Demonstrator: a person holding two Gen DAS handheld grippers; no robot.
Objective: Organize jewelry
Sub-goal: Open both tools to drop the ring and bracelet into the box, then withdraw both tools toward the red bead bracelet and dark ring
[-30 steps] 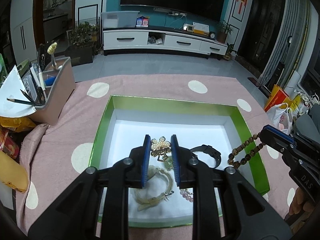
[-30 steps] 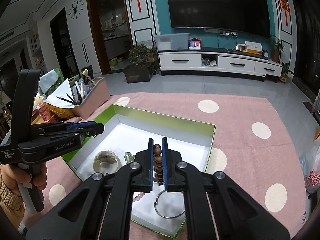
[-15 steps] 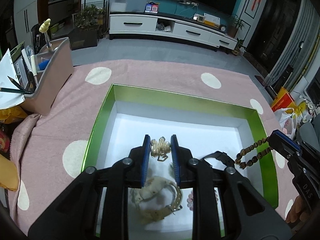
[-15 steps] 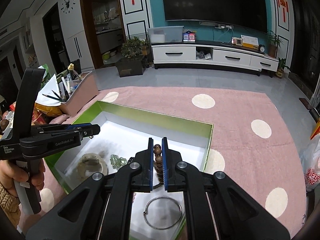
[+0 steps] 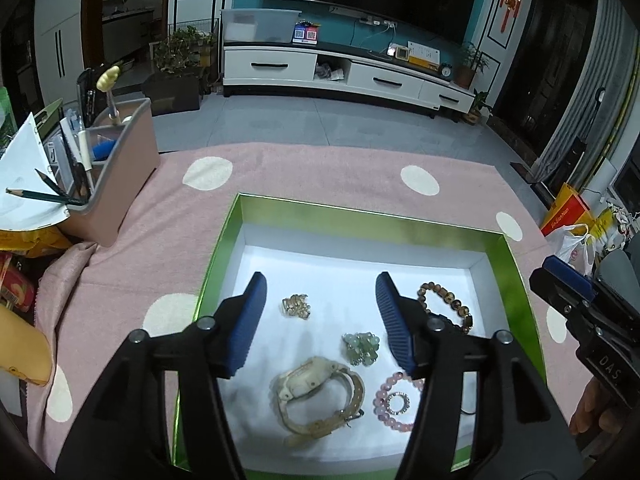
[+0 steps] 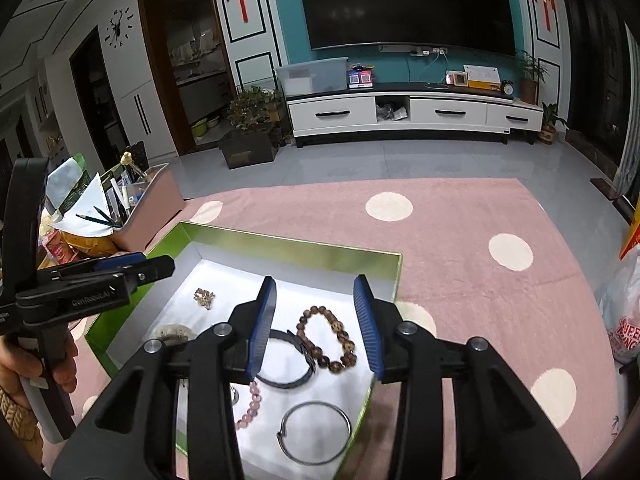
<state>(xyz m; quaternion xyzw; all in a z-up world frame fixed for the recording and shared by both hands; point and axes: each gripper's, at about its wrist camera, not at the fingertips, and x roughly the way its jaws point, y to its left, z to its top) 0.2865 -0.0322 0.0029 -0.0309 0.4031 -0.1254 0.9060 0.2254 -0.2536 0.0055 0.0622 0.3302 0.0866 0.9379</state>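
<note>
Both my grippers hung over the green-walled box (image 5: 224, 248) with their jaws spread wide and holding nothing: the left gripper (image 5: 320, 316) above the box's middle, the right gripper (image 6: 316, 316) above its right half. The box sat on a pink, white-dotted fuzzy cloth (image 5: 320, 168) covering the desk, with a stretch of bare cloth beyond its far wall and a pink pen caddy (image 5: 116, 176) well off to the left. Inside, on the smooth white floor, the far strip lay bare. A small gold-toned cluster (image 5: 296, 307) rested between my left jaws, apart from a pale green beaded piece (image 5: 361, 347) and a cream strap watch (image 5: 320, 396) nearer me. The brown wooden bead bracelet (image 6: 327, 338) lay in a loop between my right jaws, touching a black band (image 6: 286, 360); a thin metal bangle (image 6: 314, 432) and pink beads (image 6: 250, 404) lay closer, near the box's front edge.
</note>
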